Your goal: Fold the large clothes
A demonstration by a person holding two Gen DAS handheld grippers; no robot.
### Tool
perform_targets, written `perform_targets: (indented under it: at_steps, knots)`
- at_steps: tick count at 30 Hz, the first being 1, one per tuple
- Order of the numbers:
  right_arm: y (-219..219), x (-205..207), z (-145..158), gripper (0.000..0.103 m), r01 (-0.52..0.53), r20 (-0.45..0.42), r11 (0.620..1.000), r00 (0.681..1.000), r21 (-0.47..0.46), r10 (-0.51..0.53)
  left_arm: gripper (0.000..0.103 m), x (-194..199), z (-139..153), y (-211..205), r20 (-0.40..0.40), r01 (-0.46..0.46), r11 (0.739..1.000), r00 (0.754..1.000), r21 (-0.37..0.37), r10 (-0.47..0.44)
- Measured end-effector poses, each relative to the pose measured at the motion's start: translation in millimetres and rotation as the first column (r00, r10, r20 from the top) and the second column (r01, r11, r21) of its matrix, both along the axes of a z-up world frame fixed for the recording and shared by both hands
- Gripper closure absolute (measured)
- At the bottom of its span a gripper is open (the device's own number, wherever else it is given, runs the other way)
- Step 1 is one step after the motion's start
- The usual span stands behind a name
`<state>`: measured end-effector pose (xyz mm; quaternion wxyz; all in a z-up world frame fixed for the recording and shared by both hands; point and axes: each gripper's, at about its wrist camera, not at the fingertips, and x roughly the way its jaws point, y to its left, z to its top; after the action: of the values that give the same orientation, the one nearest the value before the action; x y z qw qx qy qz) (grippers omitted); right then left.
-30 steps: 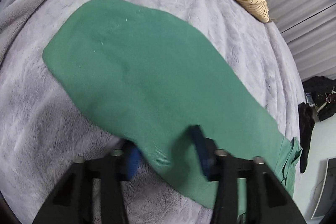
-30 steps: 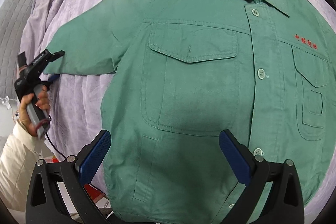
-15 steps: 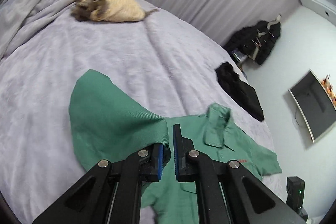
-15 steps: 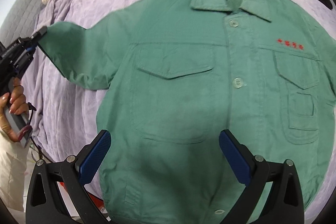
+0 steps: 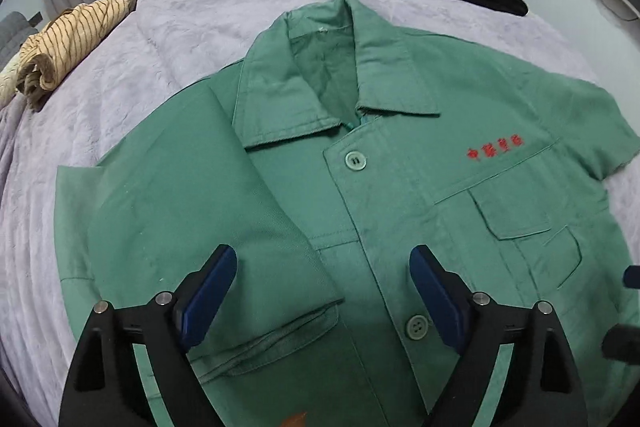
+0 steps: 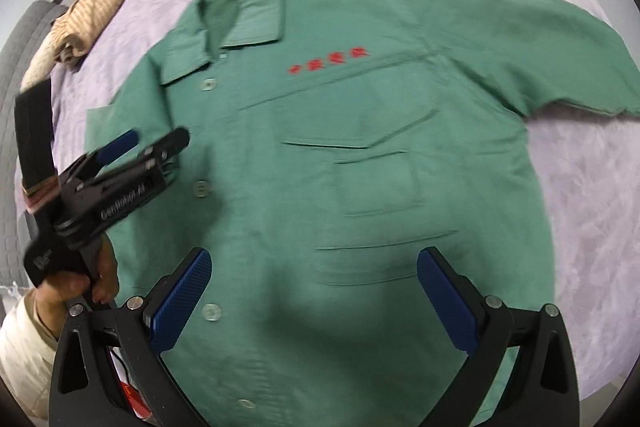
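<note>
The green cotton work shirt with red embroidered characters (image 5: pixel 400 187) lay face up and buttoned on the lilac plush bedspread (image 5: pixel 192 7), collar toward the far side, its left sleeve (image 5: pixel 188 211) folded in over the chest and its right sleeve (image 6: pixel 560 67) spread flat to the right. The left gripper (image 5: pixel 322 291) and the right gripper (image 6: pixel 314 295) both hung above the shirt front with jaws spread wide, holding nothing. The cloth looked light, soft and limp yet creasable, so a pinch at the right sleeve's hem or at the shoulder seam seemed the surest hold for 1 clean fold.
</note>
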<state>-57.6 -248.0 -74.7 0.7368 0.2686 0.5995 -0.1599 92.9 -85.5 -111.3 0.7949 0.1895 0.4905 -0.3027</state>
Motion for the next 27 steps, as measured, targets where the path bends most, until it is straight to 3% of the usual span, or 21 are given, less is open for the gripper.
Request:
perform_targets:
  at_steps: [5, 6, 8, 10, 14, 16, 19, 22, 23, 24, 26, 27]
  knots:
    - [-12.0, 5.4, 5.3, 0.001, -0.014, 0.016, 0.999, 1.000, -0.031, 0.014, 0.014, -0.3, 16.4, 34.7, 0.008, -0.061, 0.998, 0.998, -0.004, 0.061]
    - [-9.9, 11.7, 9.0, 0.001, -0.026, 0.030, 0.999, 0.999, -0.036, 0.027, 0.014, 1.6, 24.1, 50.0, 0.022, -0.091, 0.996, 0.996, -0.013, 0.091]
    - [0.3, 33.8, 17.7, 0.001, -0.073, 0.069, 0.996, 0.995, -0.048, 0.076, 0.000, 13.8, 32.3, 84.4, 0.044, -0.186, 0.983, 0.982, -0.011, 0.186]
    - [20.6, 62.0, 24.0, 0.001, -0.142, 0.110, 0.988, 0.983, -0.053, 0.148, 0.000, 21.1, 30.6, 123.7, 0.052, -0.292, 0.956, 0.955, 0.014, 0.291]
    - [84.5, 133.0, 18.7, 0.001, -0.336, 0.167, 0.941, 0.926, -0.044, 0.338, 0.000, 30.0, -2.0, 182.6, 0.028, -0.415, 0.902, 0.910, 0.123, 0.414]
    - [121.5, 163.8, 4.9, 0.001, -0.418, 0.175, 0.907, 0.890, -0.057, 0.421, 0.000, 27.4, -19.8, 196.1, 0.013, -0.427, 0.890, 0.903, 0.159, 0.430]
    - [167.4, 194.9, -22.3, 0.001, -0.509, 0.153, 0.859, 0.846, -0.051, 0.511, 0.000, 26.7, -38.8, 202.3, 0.001, -0.430, 0.886, 0.900, 0.176, 0.436]
    - [199.0, 211.4, -47.3, 0.001, -0.560, 0.099, 0.822, 0.816, -0.104, 0.569, 0.000, 34.1, -46.8, 207.2, -0.011, -0.473, 0.868, 0.877, 0.150, 0.480]
    - [205.8, 214.6, -57.8, 0.006, -0.571, 0.040, 0.808, 0.813, -0.143, 0.581, 0.000, 38.9, -47.5, 208.3, -0.014, -0.488, 0.862, 0.869, 0.139, 0.494]
    - [206.5, 216.2, -65.6, 0.039, -0.569, 0.000, 0.807, 0.817, -0.160, 0.576, 0.000, 42.7, -47.8, 210.1, -0.014, -0.500, 0.856, 0.862, 0.132, 0.506]
    - [191.6, 213.8, -65.7, 0.081, -0.522, 0.014, 0.843, 0.849, -0.132, 0.528, 0.000, 50.1, -45.9, 211.5, 0.000, -0.515, 0.847, 0.855, 0.130, 0.519]
    - [179.1, 210.5, -58.8, 0.086, -0.486, 0.045, 0.867, 0.869, -0.110, 0.493, 0.000, 51.7, -45.7, 212.4, 0.006, -0.518, 0.846, 0.853, 0.128, 0.522]
